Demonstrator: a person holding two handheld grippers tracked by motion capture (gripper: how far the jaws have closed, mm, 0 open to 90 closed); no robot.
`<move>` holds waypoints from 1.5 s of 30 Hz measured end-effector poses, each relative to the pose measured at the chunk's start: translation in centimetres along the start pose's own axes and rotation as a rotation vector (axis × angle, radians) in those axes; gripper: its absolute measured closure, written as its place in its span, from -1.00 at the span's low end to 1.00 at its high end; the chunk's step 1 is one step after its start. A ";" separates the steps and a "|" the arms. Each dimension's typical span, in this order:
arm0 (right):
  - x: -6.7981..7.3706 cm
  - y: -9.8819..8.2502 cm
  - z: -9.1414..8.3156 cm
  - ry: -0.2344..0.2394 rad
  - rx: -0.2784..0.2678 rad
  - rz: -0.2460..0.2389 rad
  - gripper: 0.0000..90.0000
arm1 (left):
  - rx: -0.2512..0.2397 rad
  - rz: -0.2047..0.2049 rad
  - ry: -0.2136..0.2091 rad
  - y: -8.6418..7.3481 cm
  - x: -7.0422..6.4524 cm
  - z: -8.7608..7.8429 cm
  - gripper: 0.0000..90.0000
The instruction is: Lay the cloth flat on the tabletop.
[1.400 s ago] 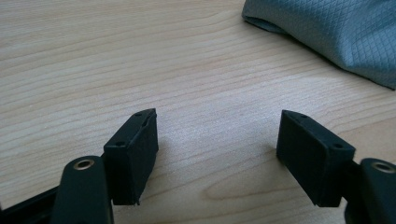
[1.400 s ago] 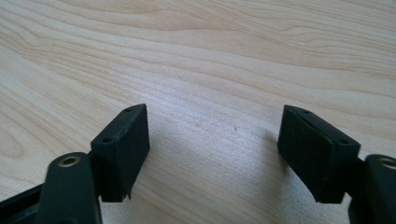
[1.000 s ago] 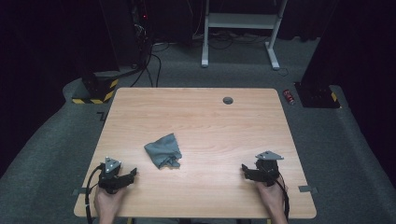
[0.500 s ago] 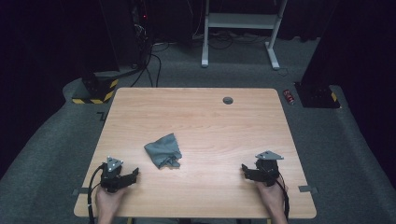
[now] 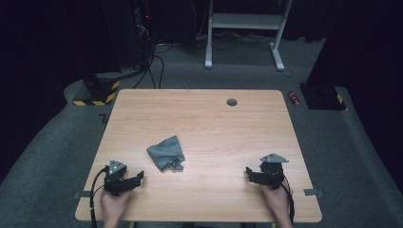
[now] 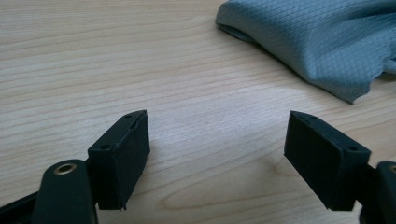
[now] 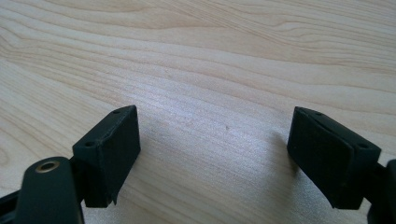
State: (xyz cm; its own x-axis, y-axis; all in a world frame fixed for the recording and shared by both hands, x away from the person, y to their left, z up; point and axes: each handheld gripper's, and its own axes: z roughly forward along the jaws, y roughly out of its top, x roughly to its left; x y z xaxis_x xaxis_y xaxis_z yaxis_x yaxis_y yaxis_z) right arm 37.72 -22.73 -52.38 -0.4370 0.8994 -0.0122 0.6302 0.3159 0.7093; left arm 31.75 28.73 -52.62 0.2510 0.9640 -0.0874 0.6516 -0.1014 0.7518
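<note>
A crumpled grey-blue cloth (image 5: 166, 153) lies on the wooden table (image 5: 214, 123), left of its middle. My left gripper (image 5: 140, 176) rests at the front left, pointing toward the cloth. Its jaws have just been opening and now stand wide with bare wood between them. In the left gripper view the cloth (image 6: 317, 42) lies ahead and to the right of the left gripper (image 6: 217, 144), apart from it. My right gripper (image 5: 248, 173) sits at the front right, pointing inward. In the right gripper view, the right gripper (image 7: 215, 149) is open over bare wood.
A small dark round disc (image 5: 232, 101) sits near the table's far edge. On the floor beyond are a red can (image 5: 294, 98), a white desk frame (image 5: 242, 21), cables and a yellow-black striped base (image 5: 95, 94).
</note>
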 end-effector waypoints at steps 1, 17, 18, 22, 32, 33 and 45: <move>0.0 0.0 0.0 0.000 0.000 0.000 -0.62 | -0.003 -0.003 -0.007 0.1 -0.1 0.0 -0.50; 0.0 0.0 0.0 0.000 0.000 0.000 -0.62 | -0.027 -0.005 -0.094 1.4 -1.5 -0.2 -0.51; 0.0 0.0 0.0 0.000 0.000 0.000 -0.62 | -0.027 -0.003 -0.098 1.5 -1.6 -0.2 -0.51; 0.0 0.0 0.0 0.000 0.000 0.000 -0.62 | -0.021 0.012 -0.121 2.0 -2.2 0.2 -0.50; 0.0 0.0 0.0 -0.002 -0.001 0.002 -0.62 | -0.016 0.044 -0.166 3.6 -4.1 1.4 -0.50; 0.0 0.0 0.0 -0.003 -0.001 0.002 -0.62 | -0.018 0.049 -0.168 3.7 -4.2 1.5 -0.50; 0.0 0.0 0.0 -0.004 -0.001 0.005 -0.61 | 0.015 0.077 -0.171 5.5 -6.2 3.8 -0.50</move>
State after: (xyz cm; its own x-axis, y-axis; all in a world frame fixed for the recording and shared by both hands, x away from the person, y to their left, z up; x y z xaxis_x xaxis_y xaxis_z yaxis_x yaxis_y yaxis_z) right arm 37.75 -22.73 -52.38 -0.4312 0.9022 -0.0115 0.6318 0.3110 0.7100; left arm 36.47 21.22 -50.45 0.4173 0.8978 -0.1409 0.6360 -0.1777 0.7509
